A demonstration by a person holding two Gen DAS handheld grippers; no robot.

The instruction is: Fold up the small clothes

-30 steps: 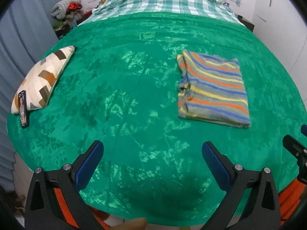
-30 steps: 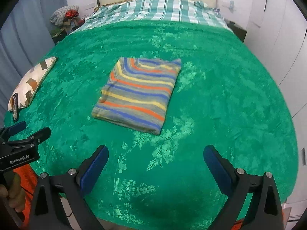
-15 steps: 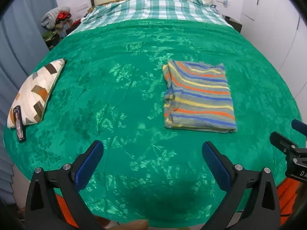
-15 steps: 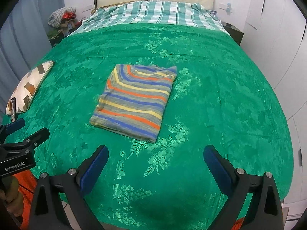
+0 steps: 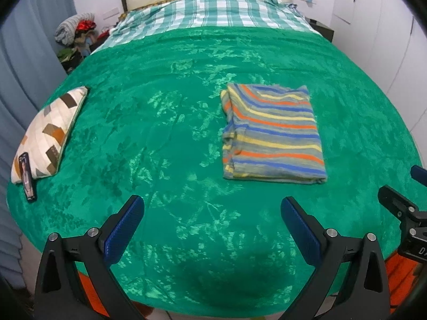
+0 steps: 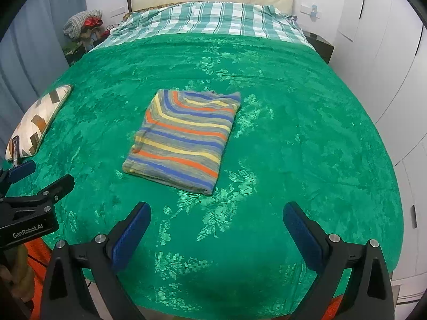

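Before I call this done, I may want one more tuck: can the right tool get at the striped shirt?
Probably yes. The right tool is open and empty, and only bare green bedspread lies between it and the folded striped shirt; nothing blocks the way.

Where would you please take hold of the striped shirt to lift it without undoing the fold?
Probably the near edge of the shirt, approached low from the bed's foot, one gripper at each near corner. It lies flat as a folded rectangle; loose layered edges show on its left, so pinch through all layers with open fingers.
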